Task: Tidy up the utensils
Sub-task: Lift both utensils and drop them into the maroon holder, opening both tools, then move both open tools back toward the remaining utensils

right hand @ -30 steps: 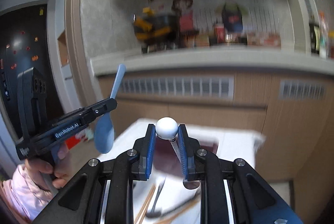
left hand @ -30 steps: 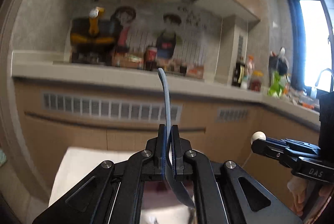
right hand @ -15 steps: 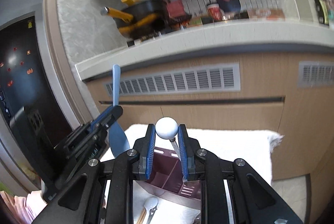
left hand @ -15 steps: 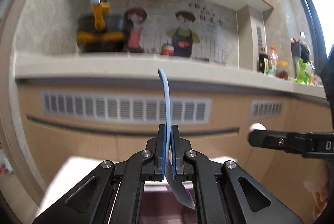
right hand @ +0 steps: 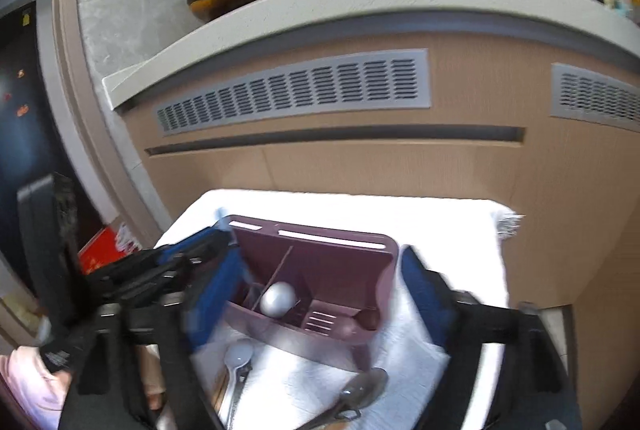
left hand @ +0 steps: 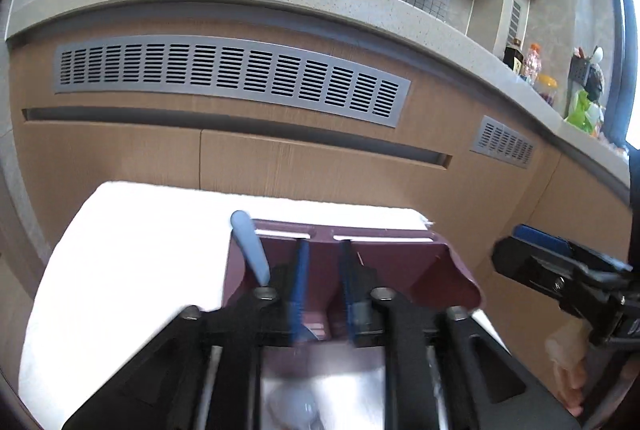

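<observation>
- Left wrist view: the drop-off step looked basically done on this side. The left claw [left hand: 324,278] stood parted with nothing between its blue pads, right over the maroon utensil holder [left hand: 400,262]. The pale blue spoon [left hand: 250,250] stood handle-up at the holder's left end, just beside the left pad; I couldn't tell if they touched.
- Same view: the right claw [left hand: 532,262] poked in off the holder's right side, too edge-on to read its gap there.
- Right wrist view: the right claw [right hand: 320,282] was spread wide around the holder [right hand: 340,270], empty. The white ball-topped utensil [right hand: 278,298] sat inside the holder, by the thin divider, apart from both pads.
- Same view: a white spoon [right hand: 239,354] and a metal spoon [right hand: 362,392] lay on the white towel [right hand: 440,230] in front of the holder, so I'd guess the next move means backing off from the holder and dipping toward one of those, lining the pads across a handle.
</observation>
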The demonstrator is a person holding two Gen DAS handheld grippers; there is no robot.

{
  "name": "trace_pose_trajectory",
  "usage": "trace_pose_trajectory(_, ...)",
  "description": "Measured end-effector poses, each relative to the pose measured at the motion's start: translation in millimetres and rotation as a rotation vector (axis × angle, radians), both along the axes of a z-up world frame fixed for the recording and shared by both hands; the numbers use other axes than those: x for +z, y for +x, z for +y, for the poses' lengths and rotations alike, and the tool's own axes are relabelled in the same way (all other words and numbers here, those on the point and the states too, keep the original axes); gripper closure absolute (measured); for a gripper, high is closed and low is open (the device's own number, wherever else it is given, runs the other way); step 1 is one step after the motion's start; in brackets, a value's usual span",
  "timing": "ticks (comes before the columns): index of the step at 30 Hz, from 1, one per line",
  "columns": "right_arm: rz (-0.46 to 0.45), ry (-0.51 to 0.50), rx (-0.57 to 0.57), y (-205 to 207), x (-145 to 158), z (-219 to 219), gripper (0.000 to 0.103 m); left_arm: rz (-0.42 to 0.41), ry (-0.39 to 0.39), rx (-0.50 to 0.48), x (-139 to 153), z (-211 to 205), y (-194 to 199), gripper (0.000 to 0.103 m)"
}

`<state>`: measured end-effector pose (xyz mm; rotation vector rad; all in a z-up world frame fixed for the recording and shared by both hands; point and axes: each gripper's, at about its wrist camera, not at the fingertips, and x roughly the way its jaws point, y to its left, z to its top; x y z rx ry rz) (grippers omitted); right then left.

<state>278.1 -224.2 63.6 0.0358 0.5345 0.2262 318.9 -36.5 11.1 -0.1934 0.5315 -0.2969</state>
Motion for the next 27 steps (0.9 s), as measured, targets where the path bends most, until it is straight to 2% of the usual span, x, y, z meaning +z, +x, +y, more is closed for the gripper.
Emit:
trace_pose_trajectory(2, -0.025, -0.027, -0.044, -15, 1, -3, 0.004, 0.026, 0.011, 0.01, 6, 8, -13, 0.055)
trace_pose_trajectory(4, -0.032, -0.06, -0.082, -26, 0, -3, 0.0, 0.053, 0.039, 0.005, 12, 16, -24, 0.052)
trace_pose_trajectory(7, -0.01, -0.118, -0.13, -43, -9, -2, 0.0, 0.111, 0.05, 0.006, 9, 31, -41, 0.048)
trace_pose_trajectory(9, 0.011, -0.158, -0.157, -51, -17, -1, 0.0, 0.152, 0.05, 0.021, 1, 42, -54, 0.038)
trace_pose_trajectory(15, 0.122, -0.227, -0.209, -61, -52, 7, 0.0, 0.275, 0.043, 0.061, -37, 67, -93, 0.035)
trace_pose_trajectory(18, 0.172, -0.201, -0.192, -58, -71, 10, 0.0, 0.307, 0.048, 0.081, -51, 73, -106, 0.032)
trace_pose_trajectory(20, 0.242, -0.181, -0.19, -44, -86, 12, 0.0, 0.331, 0.049, 0.093, -59, 78, -112, 0.032)
trace_pose_trajectory(22, 0.275, -0.172, -0.204, -28, -98, 12, 0.001, 0.35, 0.045, 0.094, -64, 81, -113, 0.032)
trace_pose_trajectory(27, 0.306, -0.265, -0.234, 8, -118, 20, 0.009, 0.379, 0.057, 0.092, -69, 84, -114, 0.032)
